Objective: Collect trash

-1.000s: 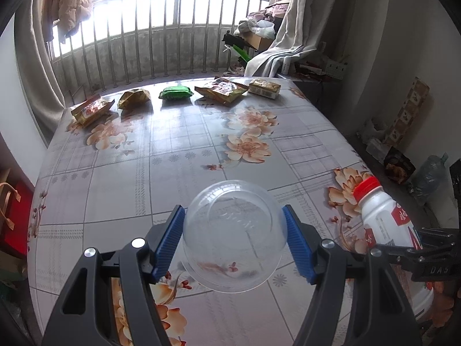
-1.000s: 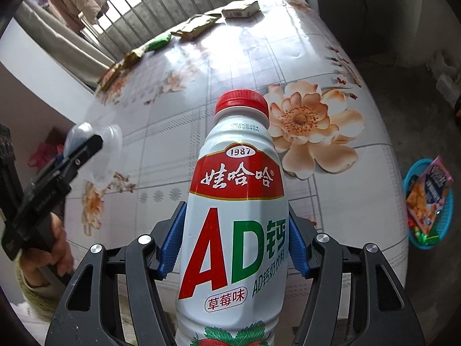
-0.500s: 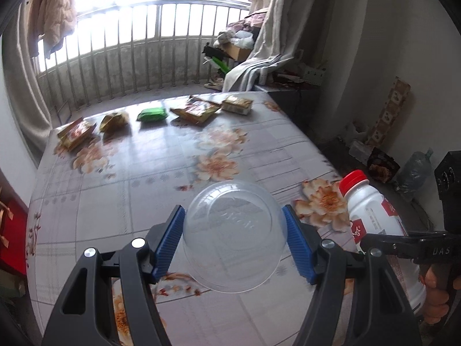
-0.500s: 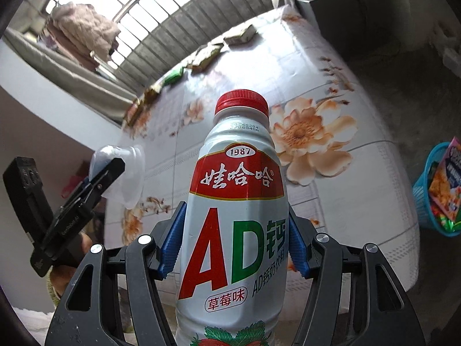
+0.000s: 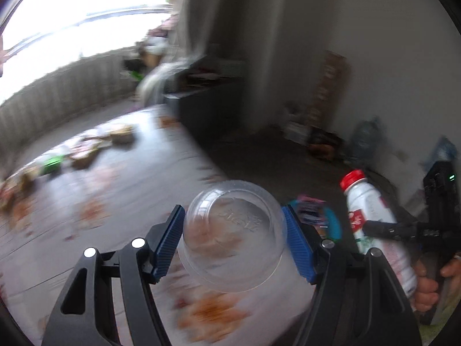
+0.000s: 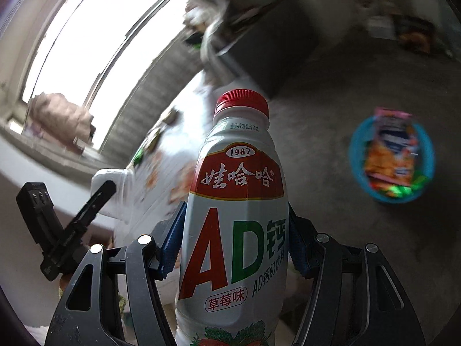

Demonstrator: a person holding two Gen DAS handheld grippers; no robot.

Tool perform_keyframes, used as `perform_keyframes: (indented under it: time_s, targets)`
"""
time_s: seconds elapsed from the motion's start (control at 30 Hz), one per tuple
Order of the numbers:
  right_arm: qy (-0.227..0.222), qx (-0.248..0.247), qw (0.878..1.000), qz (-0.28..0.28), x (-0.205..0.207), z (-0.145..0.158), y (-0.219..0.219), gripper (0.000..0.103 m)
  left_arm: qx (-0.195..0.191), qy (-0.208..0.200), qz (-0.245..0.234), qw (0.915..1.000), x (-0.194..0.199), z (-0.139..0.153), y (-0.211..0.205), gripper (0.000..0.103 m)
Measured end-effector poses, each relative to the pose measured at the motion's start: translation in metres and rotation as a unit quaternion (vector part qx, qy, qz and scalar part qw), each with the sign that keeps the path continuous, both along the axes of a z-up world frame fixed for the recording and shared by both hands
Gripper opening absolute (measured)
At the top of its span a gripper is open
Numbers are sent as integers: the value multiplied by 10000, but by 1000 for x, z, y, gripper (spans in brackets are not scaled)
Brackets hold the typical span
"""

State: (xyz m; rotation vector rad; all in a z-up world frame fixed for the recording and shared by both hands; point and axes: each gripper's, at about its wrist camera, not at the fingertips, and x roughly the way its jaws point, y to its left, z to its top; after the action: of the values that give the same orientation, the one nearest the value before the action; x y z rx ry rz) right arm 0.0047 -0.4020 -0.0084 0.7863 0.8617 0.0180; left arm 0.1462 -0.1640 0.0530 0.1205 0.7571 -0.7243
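My left gripper [image 5: 234,242] is shut on a clear plastic cup [image 5: 232,235], held bottom-forward above the table's right edge. My right gripper [image 6: 234,248] is shut on a white AD milk bottle [image 6: 236,216] with a red cap, held upright in the air; the bottle also shows in the left wrist view [image 5: 374,225]. A blue trash basket [image 6: 390,158] with snack wrappers in it stands on the floor to the right; in the left wrist view its rim [image 5: 334,225] peeks out behind the right finger. The left gripper with the cup shows in the right wrist view [image 6: 112,193].
The flowered table [image 5: 138,178] carries several snack packets [image 5: 86,150] along its far edge. A dark cabinet [image 5: 207,106] stands beyond the table. Boxes and bottles [image 5: 325,141] lie along the wall on the grey floor [image 6: 331,115]. Both views are motion-blurred.
Both grippers have swung right, away from the table toward the floor. The blue basket has come further into both views. The cup and bottle stay gripped.
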Motion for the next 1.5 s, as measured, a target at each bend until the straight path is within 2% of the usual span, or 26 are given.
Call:
perform_keyframes:
  time_s: [0.13, 0.23, 0.37, 0.5, 0.57, 0.6, 0.67, 0.7, 0.77, 0.87, 1.0, 1.17, 1.23, 1.33, 1.4, 1.47, 1.5]
  targets:
    - [119, 188, 9980, -584, -31, -15, -50, 59, -30, 471, -665, 9967, 2, -9, -73, 67]
    - [263, 485, 9942, -924, -46, -38, -80, 59, 67, 1080, -1044, 9886, 9, -30, -131, 67]
    - [486, 852, 9879, -1202, -49, -71, -113, 59, 477, 1558, -1363, 9772, 13, -65, -209, 67]
    - [655, 1083, 9830, -1331, -31, -93, -150, 59, 709, 1648, -1461, 9729, 18, -84, -266, 68]
    - [793, 1195, 9799, -1386, -15, -111, -172, 62, 810, 1721, -1488, 9704, 23, -95, -300, 79]
    - [912, 1362, 9743, -1548, -4, -128, -187, 62, 905, 1732, -1502, 9691, 27, -102, -318, 91]
    - [1032, 1570, 9659, -1784, 2, -154, -205, 81, 1037, 1600, -1307, 9729, 35, -113, -335, 92]
    - [1300, 1475, 9614, -1927, 5, -172, -214, 81, 1067, 1554, -1190, 9748, 37, -117, -339, 92]
    - [1626, 1418, 9525, -2150, 1, -195, -219, 81, 1045, 1644, -1054, 9752, 41, -124, -336, 92]
    - [1483, 1716, 9496, -2166, -12, -208, -209, 81, 819, 1821, -1043, 9743, 41, -124, -314, 92]
    - [1482, 1457, 9541, -2158, -37, -206, -189, 81, 710, 1750, -1106, 9757, 39, -115, -290, 92]
    - [1398, 1099, 9604, -2143, -65, -186, -173, 81, 468, 1622, -1219, 9781, 22, -85, -253, 92]
    - [1329, 761, 9671, -2031, -72, -165, -161, 81, 379, 1389, -1397, 9797, 7, -63, -227, 92]
    - [1145, -204, 9792, -1664, -78, -117, -129, 81, 238, 1121, -1380, 9838, -9, -38, -188, 92]
    - [923, -755, 9830, -1395, -79, -89, -104, 84, 65, 905, -1188, 9888, -18, -20, -148, 96]
    - [635, -1177, 9843, -1150, -81, -64, -74, 93, -68, 676, -781, 9946, -25, -7, -112, 97]
    - [477, -1403, 9837, -1022, -82, -53, -55, 95, -127, 511, -433, 9977, -30, -2, -90, 97]
